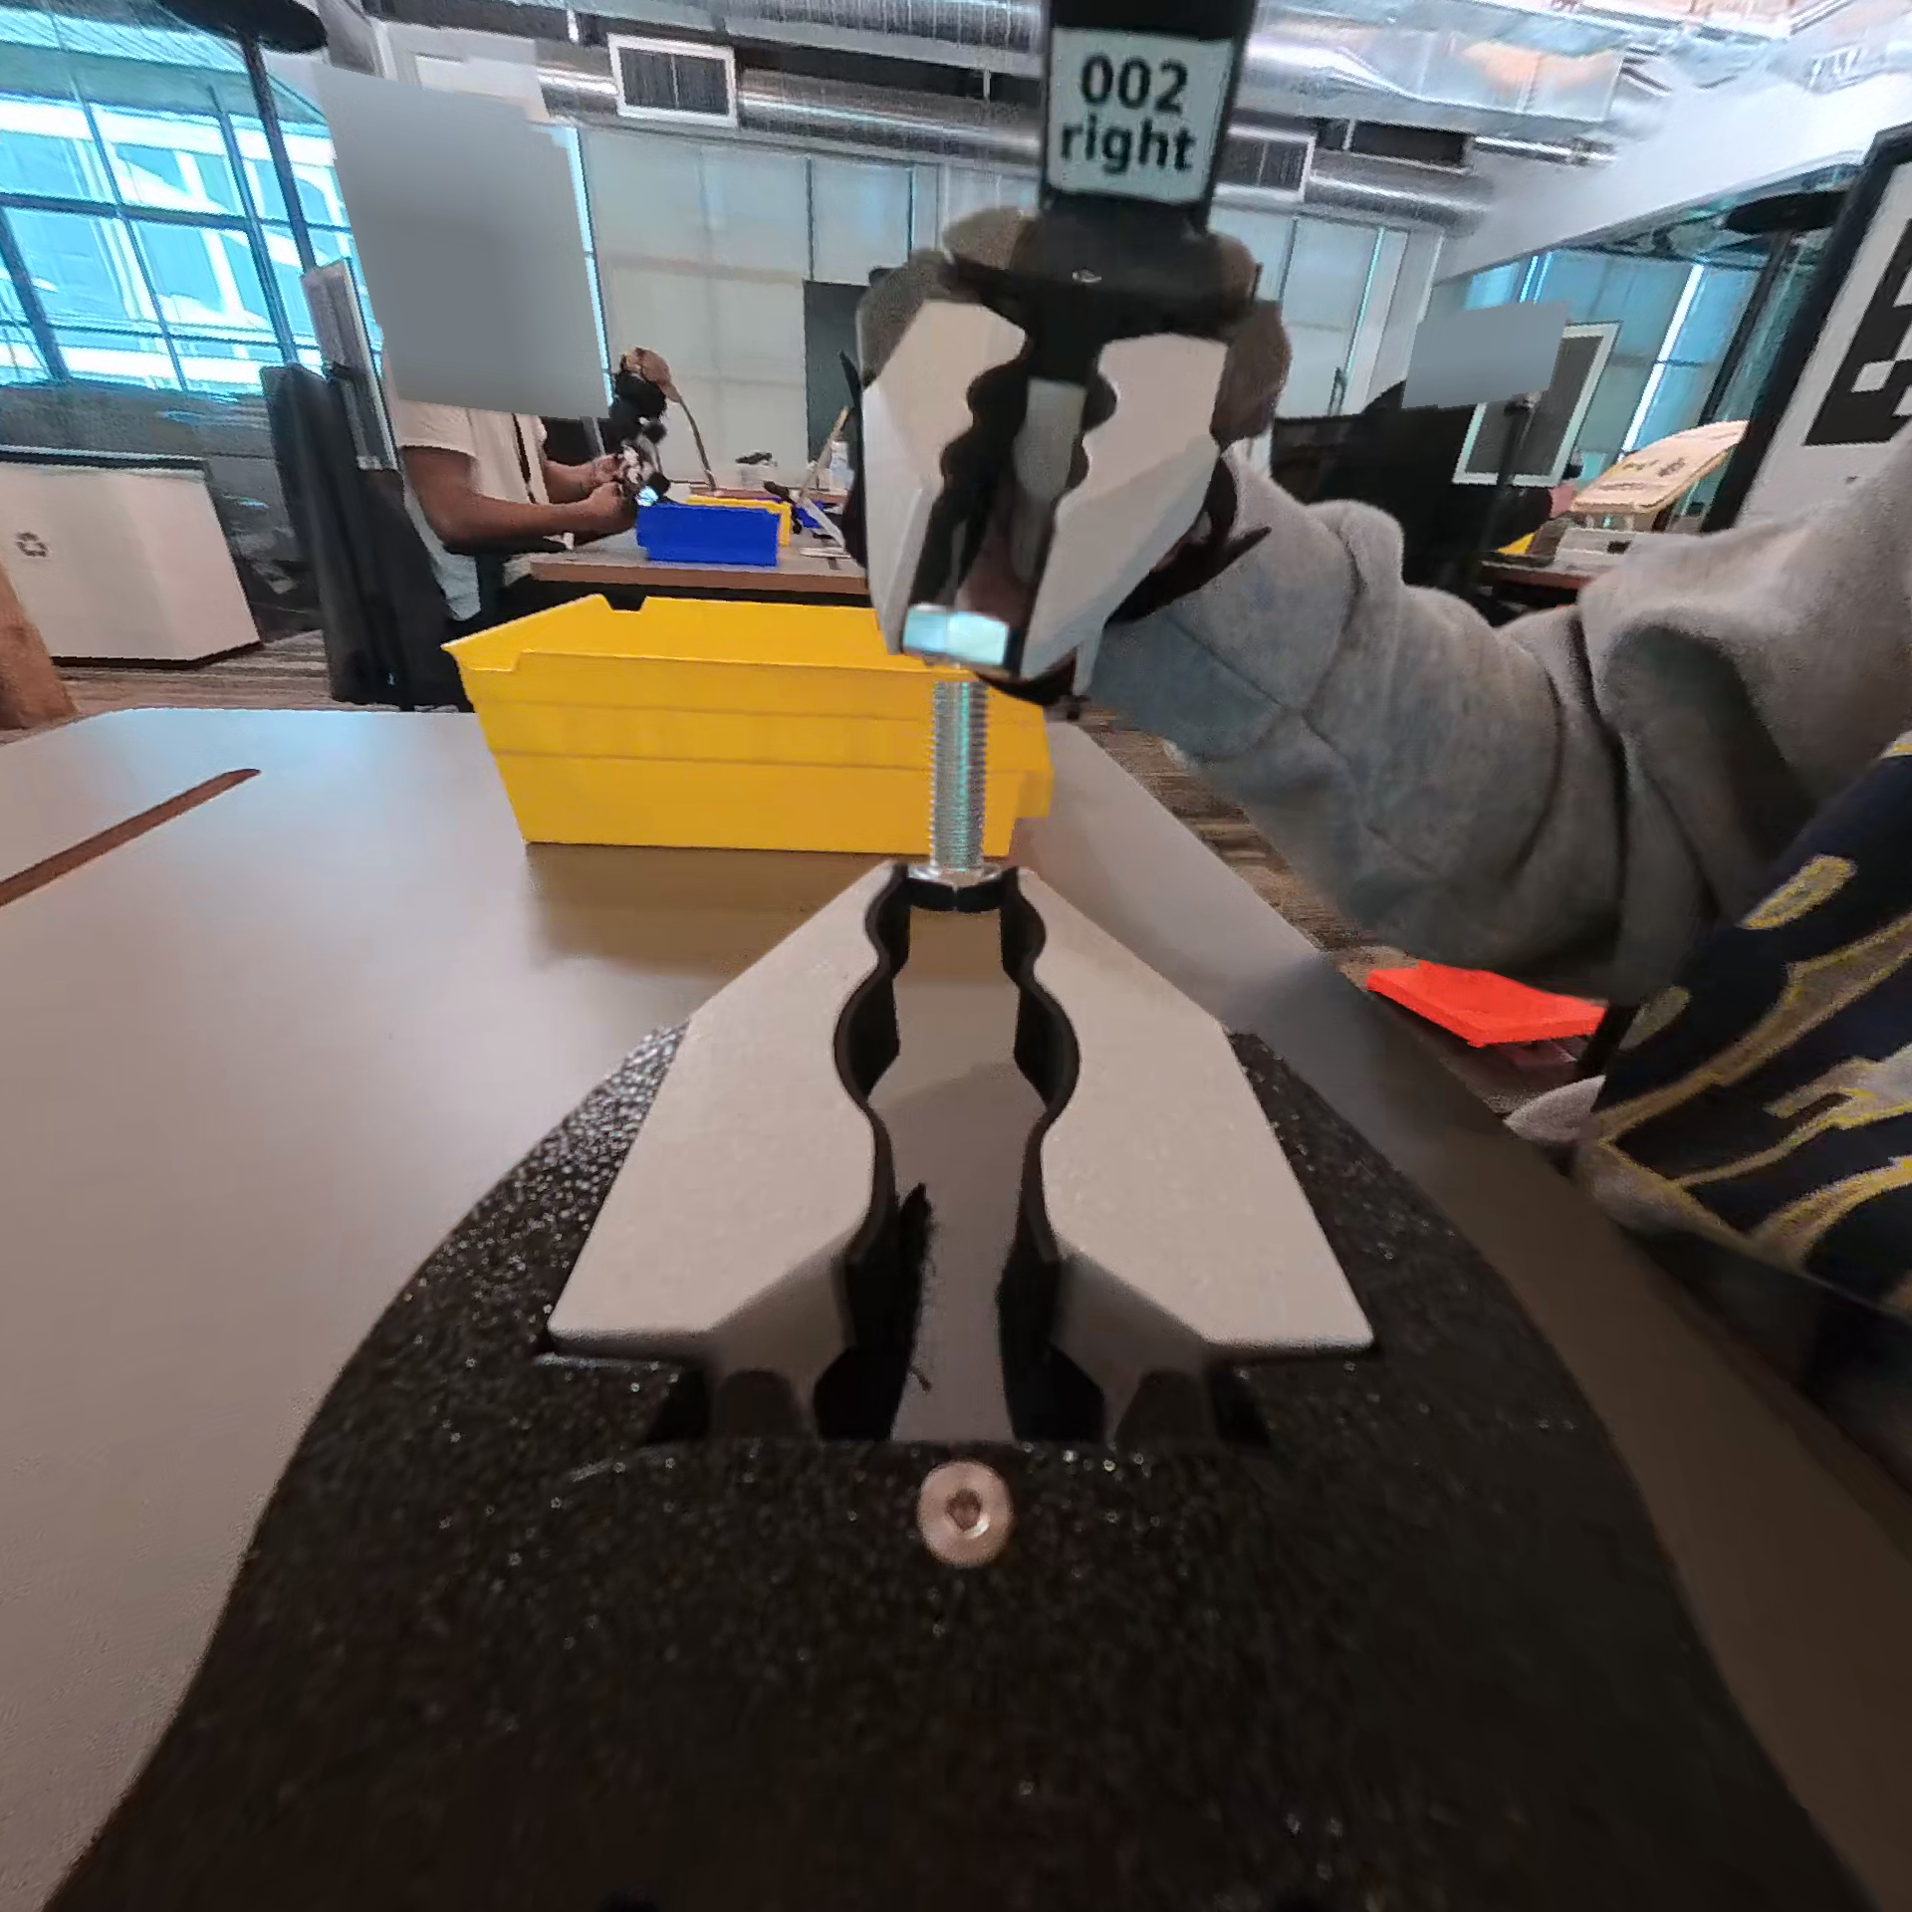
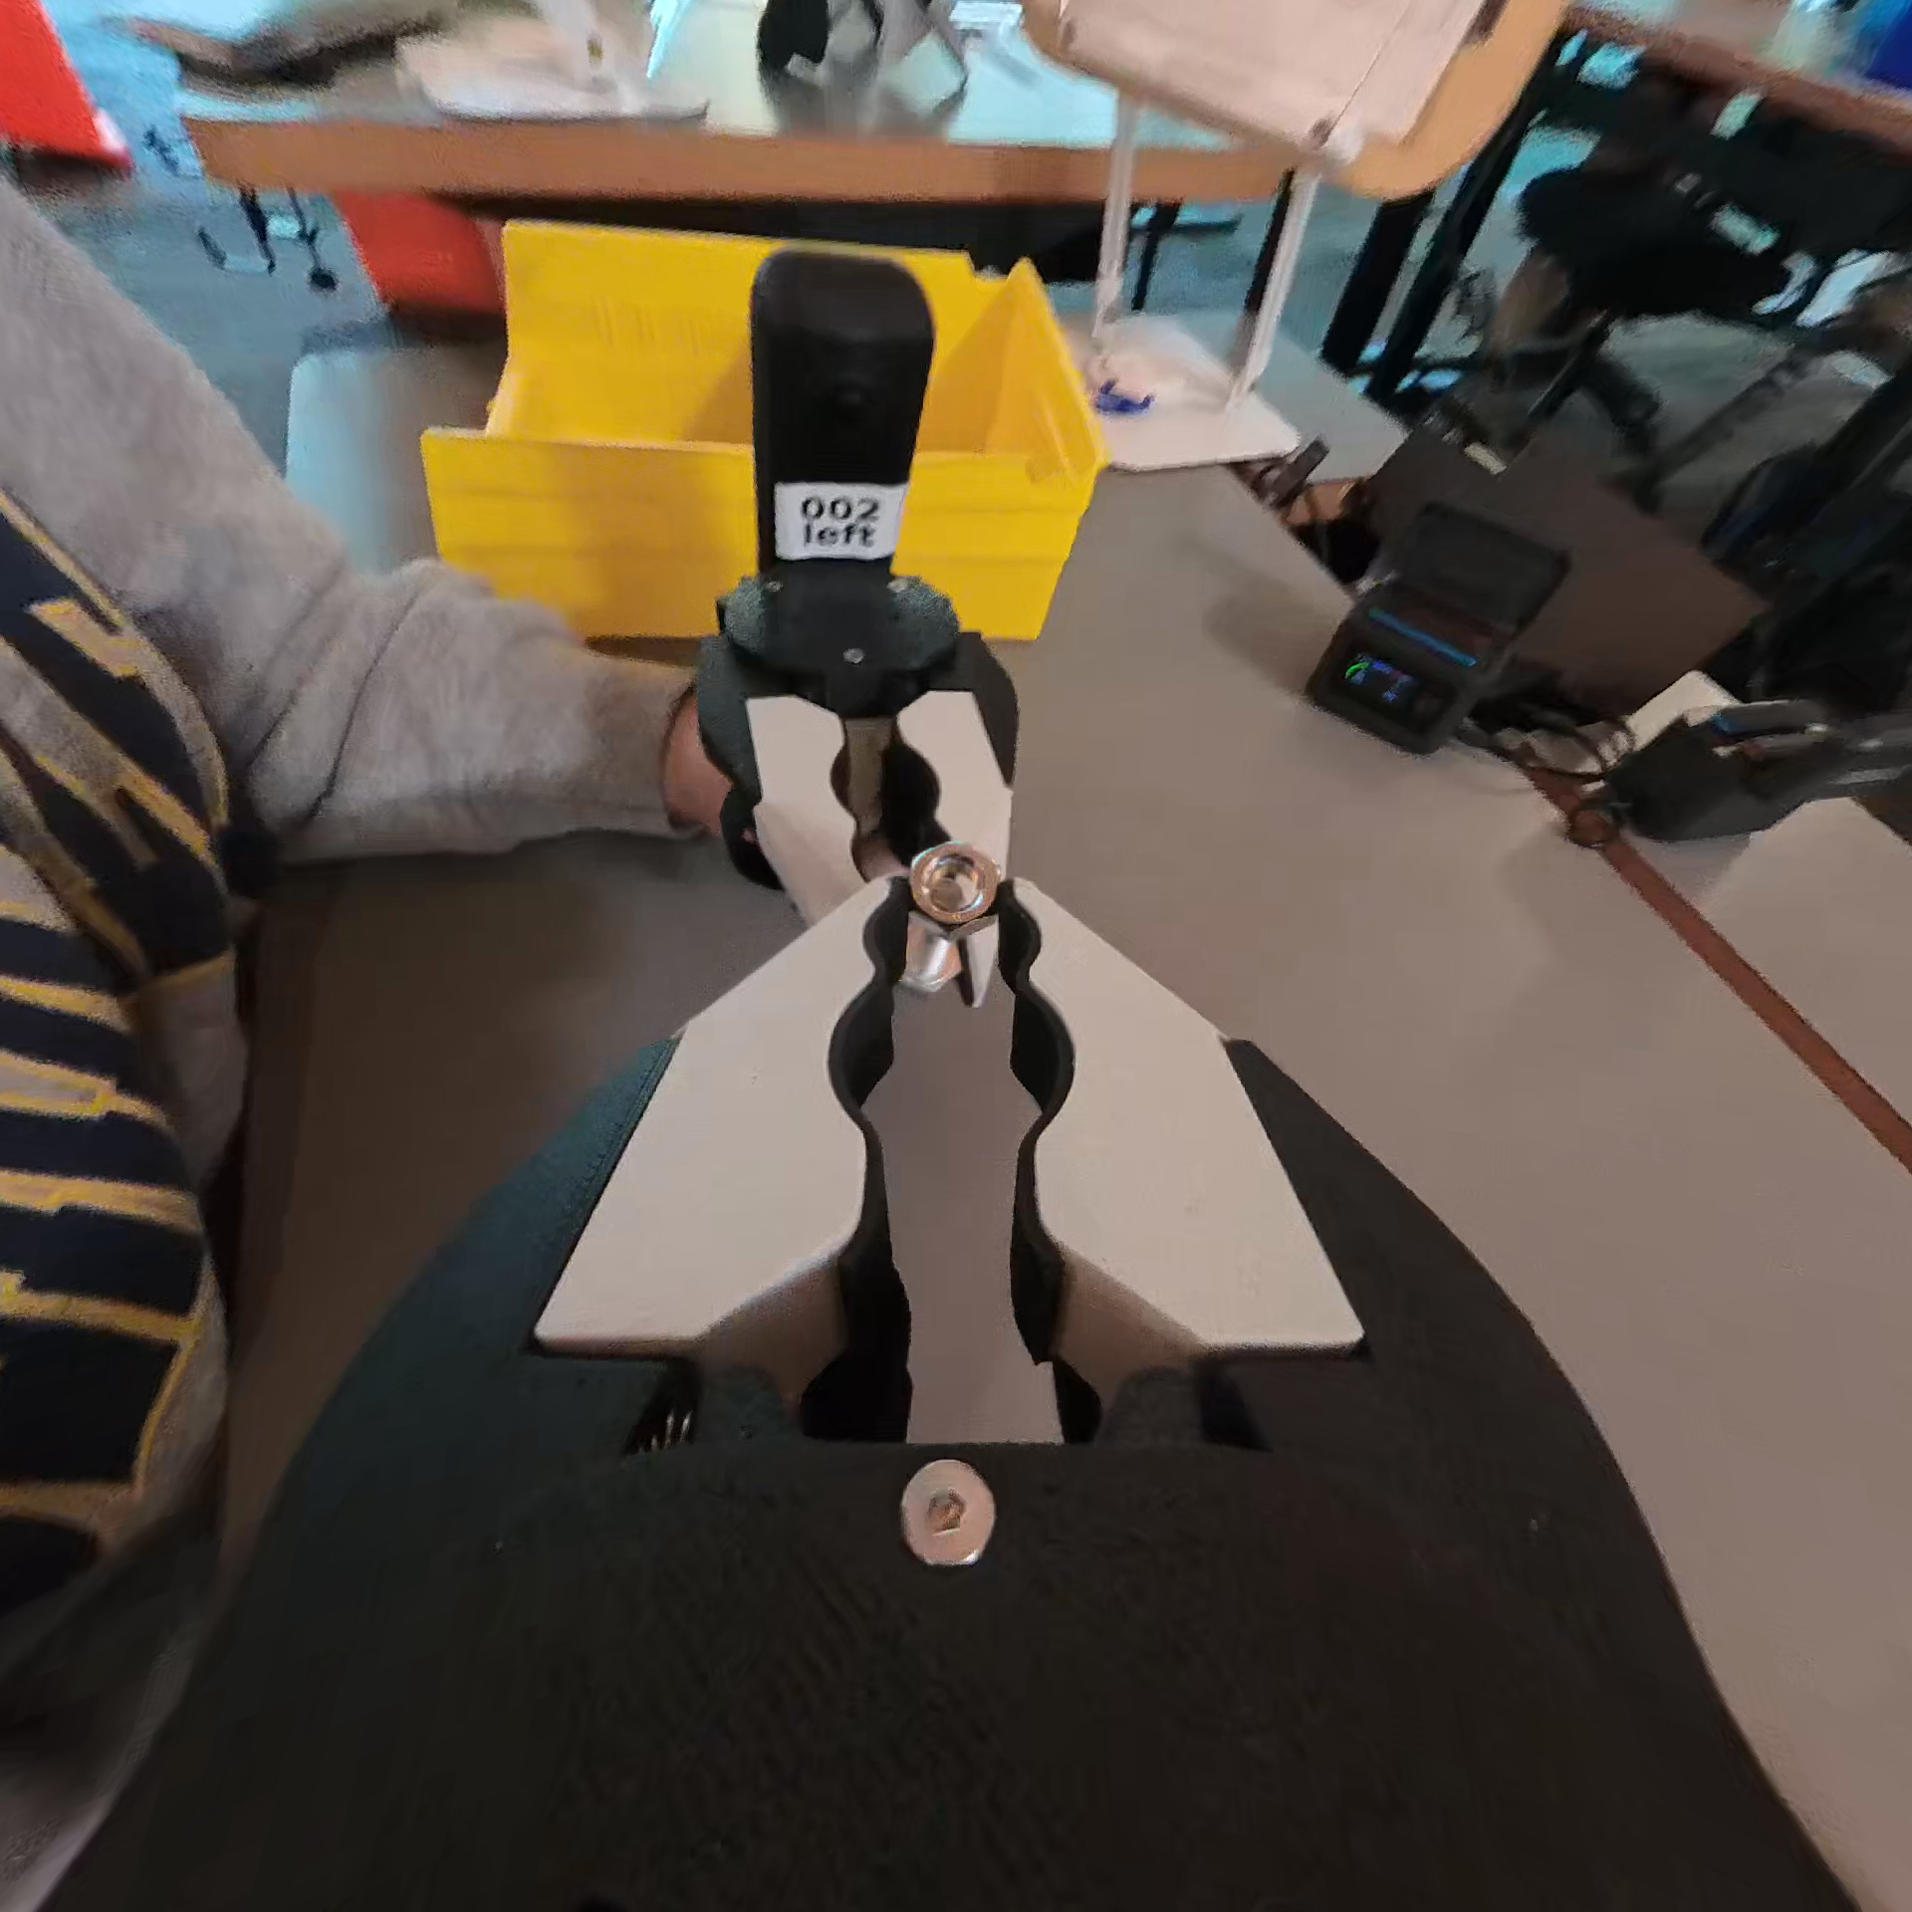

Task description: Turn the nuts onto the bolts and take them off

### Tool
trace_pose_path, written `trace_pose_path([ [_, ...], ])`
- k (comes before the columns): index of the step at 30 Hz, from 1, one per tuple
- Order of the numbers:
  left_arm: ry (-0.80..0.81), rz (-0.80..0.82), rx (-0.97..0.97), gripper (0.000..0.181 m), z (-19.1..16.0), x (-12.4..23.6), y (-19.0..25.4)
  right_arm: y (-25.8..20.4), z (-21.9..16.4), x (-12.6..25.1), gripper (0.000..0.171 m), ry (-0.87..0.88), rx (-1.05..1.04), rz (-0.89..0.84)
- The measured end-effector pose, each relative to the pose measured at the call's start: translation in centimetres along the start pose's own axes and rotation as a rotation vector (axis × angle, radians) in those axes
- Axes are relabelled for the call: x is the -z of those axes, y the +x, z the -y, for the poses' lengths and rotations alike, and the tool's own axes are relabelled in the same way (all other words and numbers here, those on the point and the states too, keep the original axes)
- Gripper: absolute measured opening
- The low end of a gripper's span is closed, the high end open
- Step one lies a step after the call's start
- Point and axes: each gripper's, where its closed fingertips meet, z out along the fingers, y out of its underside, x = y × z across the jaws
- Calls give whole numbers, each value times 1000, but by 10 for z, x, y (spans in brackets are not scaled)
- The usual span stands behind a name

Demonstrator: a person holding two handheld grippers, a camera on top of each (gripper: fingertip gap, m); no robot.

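Observation:
A silver bolt [image 1: 960, 776] stands upright above the table, head on top. My right gripper [image 1: 967, 644] comes down from above and is shut on the bolt's hex head [image 1: 957, 636]. My left gripper [image 1: 954, 892] is shut on a silver nut [image 1: 952, 882] at the bolt's lower end. In the right wrist view, my right gripper [image 2: 950, 898] looks down on the bolt head [image 2: 952, 877], pinched between its tips. The nut and thread [image 2: 931, 962] show just below it, held by the left gripper [image 2: 910, 952].
A yellow bin [image 1: 724, 745] stands on the grey table [image 1: 310, 1035] just beyond the grippers, also in the right wrist view [image 2: 621, 517]. An orange flat piece [image 1: 1480, 1009] lies off the right edge. Black devices with cables [image 2: 1428, 641] sit farther away. A person [image 1: 466, 486] works at another table.

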Motion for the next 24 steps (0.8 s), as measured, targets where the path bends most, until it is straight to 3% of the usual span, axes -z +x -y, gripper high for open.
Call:
trace_pose_path([
  [10, -10, -12, 17, 15, -3, -1, 1, -5, -7, -5, 16, -161, 21, 93],
  [15, -1, 109, 26, 15, -2, 2, -16, 11, -6, -12, 16, -147, -85, -82],
  [20, -12, 216, 0, 15, -3, 6, -29, 26, -6, -18, 16, -65, -346, -312],
  [24, -16, 215, 0, 15, -4, 6, -29, 26, -8, -18, 16, -57, -342, -368],
])
